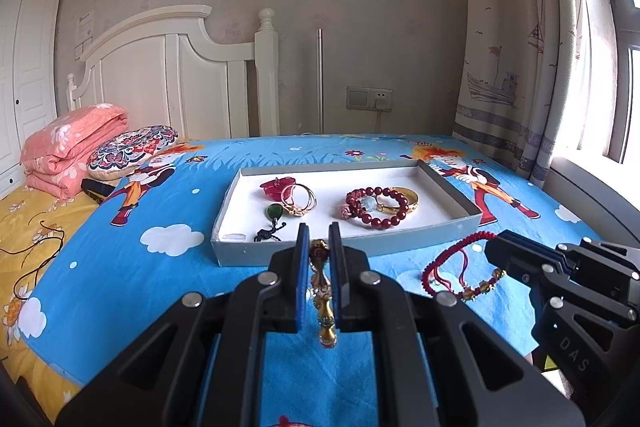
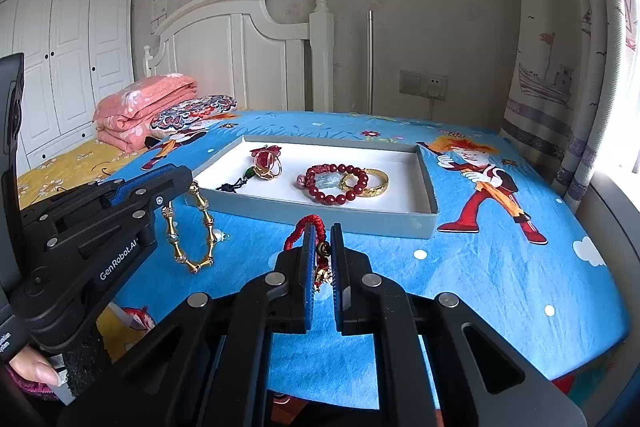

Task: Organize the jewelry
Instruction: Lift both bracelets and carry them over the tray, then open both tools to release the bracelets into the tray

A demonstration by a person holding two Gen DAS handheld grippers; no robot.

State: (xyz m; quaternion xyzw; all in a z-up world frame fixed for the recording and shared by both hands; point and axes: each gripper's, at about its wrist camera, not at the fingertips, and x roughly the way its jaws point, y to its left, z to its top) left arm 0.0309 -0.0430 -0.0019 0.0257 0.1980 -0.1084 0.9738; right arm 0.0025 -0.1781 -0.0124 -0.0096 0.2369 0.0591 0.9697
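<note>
A home bedroom: bed (image 1: 120, 259) (white headboard (image 1: 168, 75)), wardrobe (image 2: 68, 59), curtains (image 1: 516, 39)

Left gripper (image 1: 319, 239) clamped on a gold segmented bracelet (image 1: 325, 311), hanging between the blue pads just before the grey tray (image 1: 452, 195). In the tray: red bead bracelet (image 1: 374, 207), gold bangle (image 1: 404, 205), gold hoops (image 1: 298, 201), green pendant (image 1: 275, 213). Right gripper (image 1: 498, 247) pinching a red cord bracelet (image 1: 460, 269) over the blue bedsheet (image 1: 152, 267).
</note>
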